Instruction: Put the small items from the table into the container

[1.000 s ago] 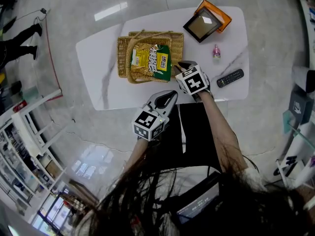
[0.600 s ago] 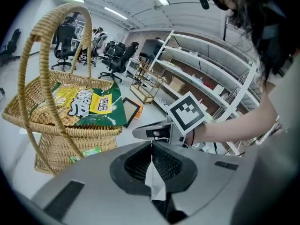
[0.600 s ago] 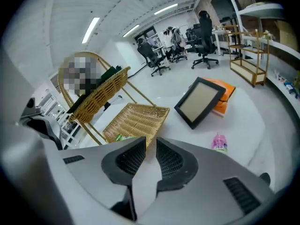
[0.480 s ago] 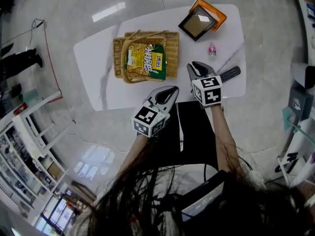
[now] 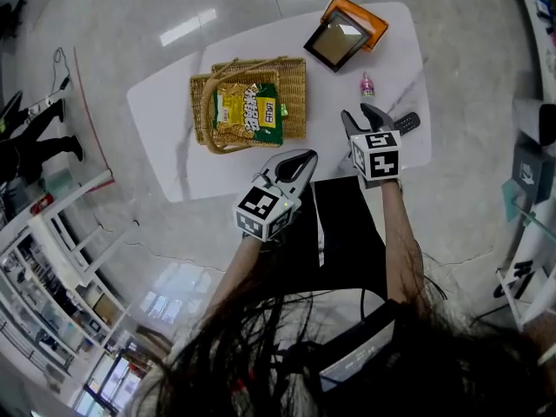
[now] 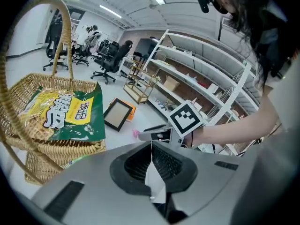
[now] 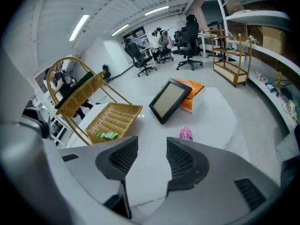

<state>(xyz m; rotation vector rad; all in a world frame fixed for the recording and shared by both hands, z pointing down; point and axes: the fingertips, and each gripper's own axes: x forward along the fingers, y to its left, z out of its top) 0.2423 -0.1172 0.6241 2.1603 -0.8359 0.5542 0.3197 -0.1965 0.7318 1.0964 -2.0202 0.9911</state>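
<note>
Your right tool (image 5: 363, 115) is opening. Its jaws stand well apart with only bare bench between them, so it has hold of nothing. It hovers over the near right part of the white bench (image 5: 165, 102). The black remote control (image 5: 408, 122) lies just beside its tip, and the small pink bottle (image 5: 367, 83) stands a little further out. In the right gripper view that bottle (image 7: 186, 134) sits just beyond the right-hand jaw, slightly off the line between the two.

Your left tool (image 5: 300, 162) hangs back at the bench's near edge, its jaws together and empty. It is near the wicker basket (image 5: 295, 72) but not touching it.

The green and yellow snack bag (image 5: 248, 111) already lies flat inside the basket, under the arch of the handle, so that item looks done. The pink bottle and the remote control are both on the bench and well apart from the basket, and I'd count them as what is left.

At the far corner a dark picture frame (image 5: 334, 43) leans on an orange box (image 5: 372, 22). Both look too big to count as small items, though I can't be sure they are excluded.

By that count you are about a third of the way through. The pink bottle or the remote control looks like the next pick for your right tool.
</note>
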